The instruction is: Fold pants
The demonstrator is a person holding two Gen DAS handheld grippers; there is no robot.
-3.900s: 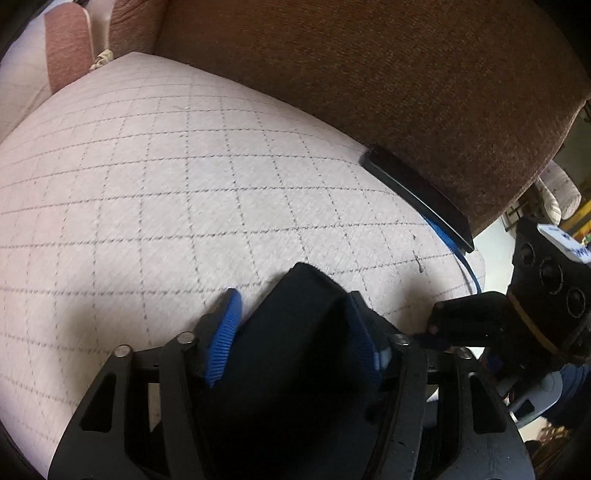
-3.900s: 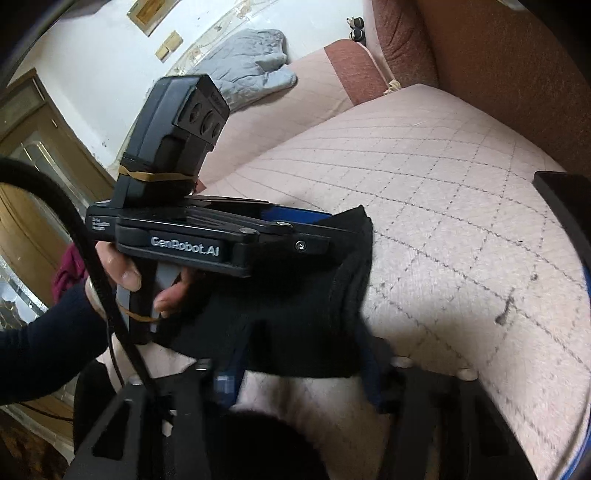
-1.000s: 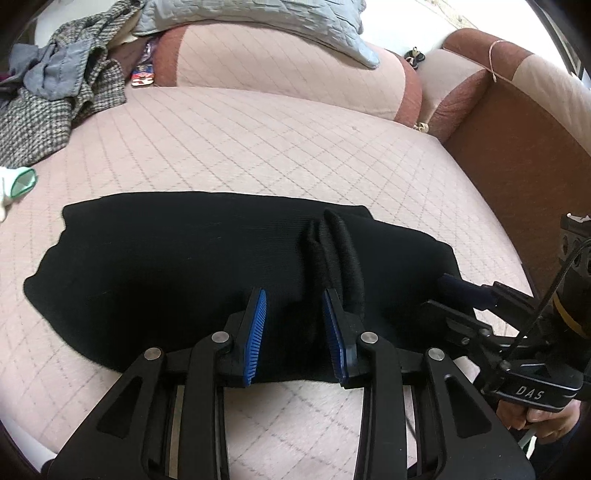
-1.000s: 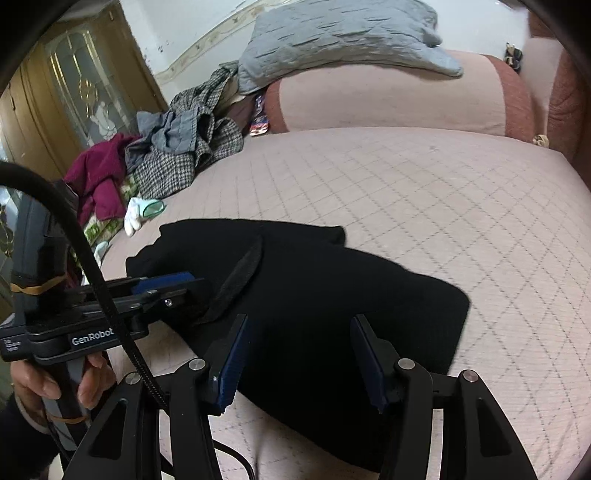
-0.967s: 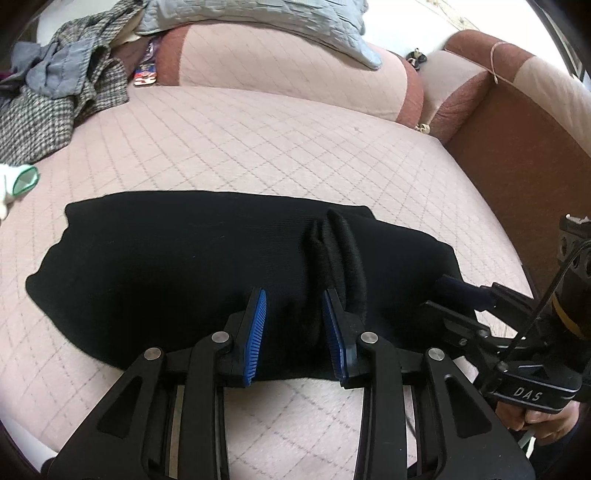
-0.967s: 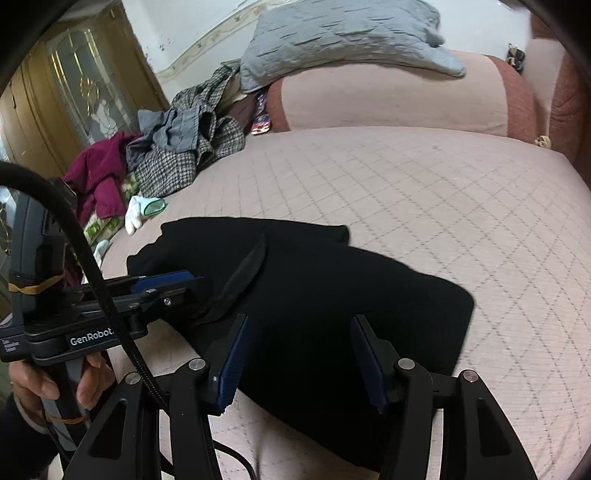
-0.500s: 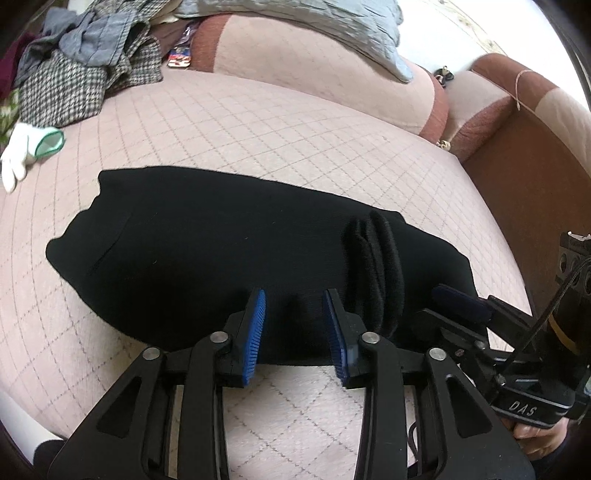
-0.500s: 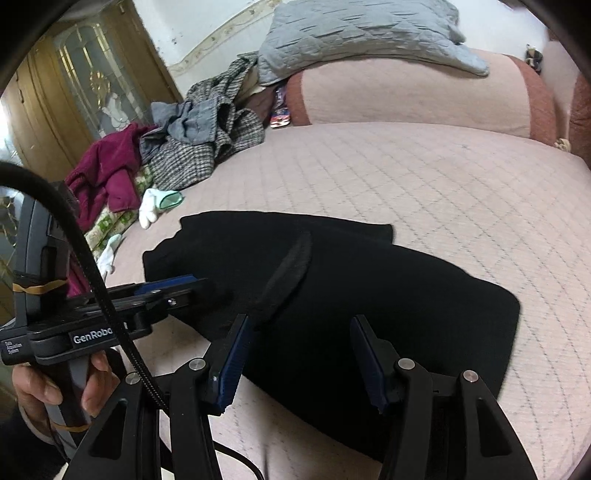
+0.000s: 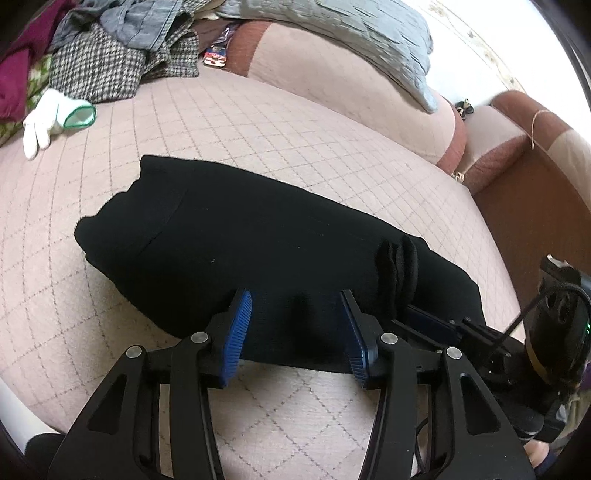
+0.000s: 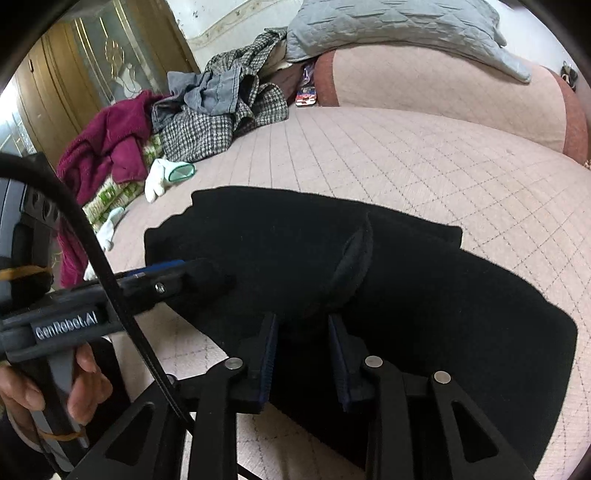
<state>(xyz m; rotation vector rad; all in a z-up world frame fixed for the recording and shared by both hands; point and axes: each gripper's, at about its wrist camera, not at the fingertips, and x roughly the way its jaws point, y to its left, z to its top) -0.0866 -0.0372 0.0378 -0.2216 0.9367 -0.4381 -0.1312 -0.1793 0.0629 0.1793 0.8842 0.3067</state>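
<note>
— Since a second ago both views have slid so the pants lie further right on the bed. The left claw has just been opening; the right claw has just been closing.

— Is either one holding cloth?

— The left claw is released, its blue pads spread over the near hem with cloth between them but not pinched. The right claw's jaws are narrowed over the near edge, just beside the raised fold. Whether its pads actually press the cloth I cannot tell.

— Where do the pants sit from the claws?

— Straight ahead and below both, flat on the bed. Their long axis runs crosswise to the fingers, left to right. The left claw is nearer the middle of the near hem; the right claw is at the end by the fold.

— So the next fold?

— Probably it lifts that near edge across the long axis, away from the claws.

— And beyond the pants?

— A white glove, then a heap of clothes and a grey pillow at the far end.
</note>
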